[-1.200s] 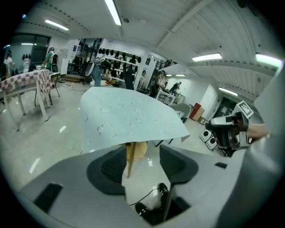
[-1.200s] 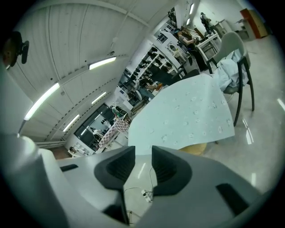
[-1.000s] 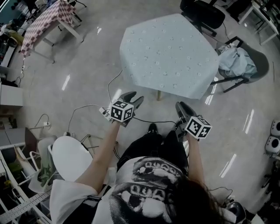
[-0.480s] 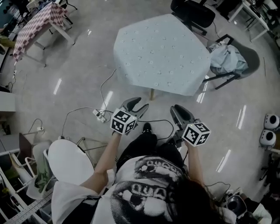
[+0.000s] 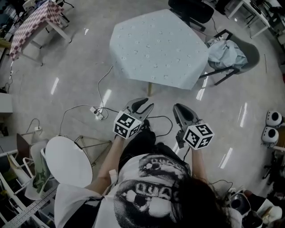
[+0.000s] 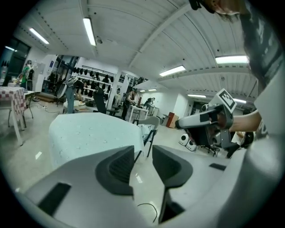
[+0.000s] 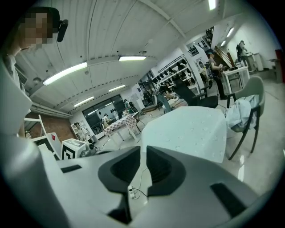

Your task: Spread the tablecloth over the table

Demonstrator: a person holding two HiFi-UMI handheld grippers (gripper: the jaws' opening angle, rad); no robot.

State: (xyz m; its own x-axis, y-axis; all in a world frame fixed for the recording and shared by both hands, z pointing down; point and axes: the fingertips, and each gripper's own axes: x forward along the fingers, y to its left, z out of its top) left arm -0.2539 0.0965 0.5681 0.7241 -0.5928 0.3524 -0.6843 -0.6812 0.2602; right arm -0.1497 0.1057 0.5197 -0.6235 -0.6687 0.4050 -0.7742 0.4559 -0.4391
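The pale blue dotted tablecloth (image 5: 158,49) lies spread over the table, its edges hanging down; it also shows in the left gripper view (image 6: 89,136) and the right gripper view (image 7: 191,129). Both grippers hang in the air in front of the person's body, well short of the table and pointing toward it. My left gripper (image 5: 144,103) (image 6: 143,153) has just been closing and keeps a clear gap, with nothing between the pads. My right gripper (image 5: 180,108) (image 7: 143,153) has also just been closing, down to a narrow slit, and is empty.
A grey chair with a bundle of pale cloth (image 5: 227,53) stands right of the table, a black chair (image 5: 191,9) behind it. A power strip with cables (image 5: 98,111) lies on the floor. A round white stool (image 5: 69,160) is at left, a checked-cloth table (image 5: 31,26) far left.
Both grippers' jaws have narrowed, with nothing in them. The grippers have risen toward the camera, and the table has drifted up and left in the head view.
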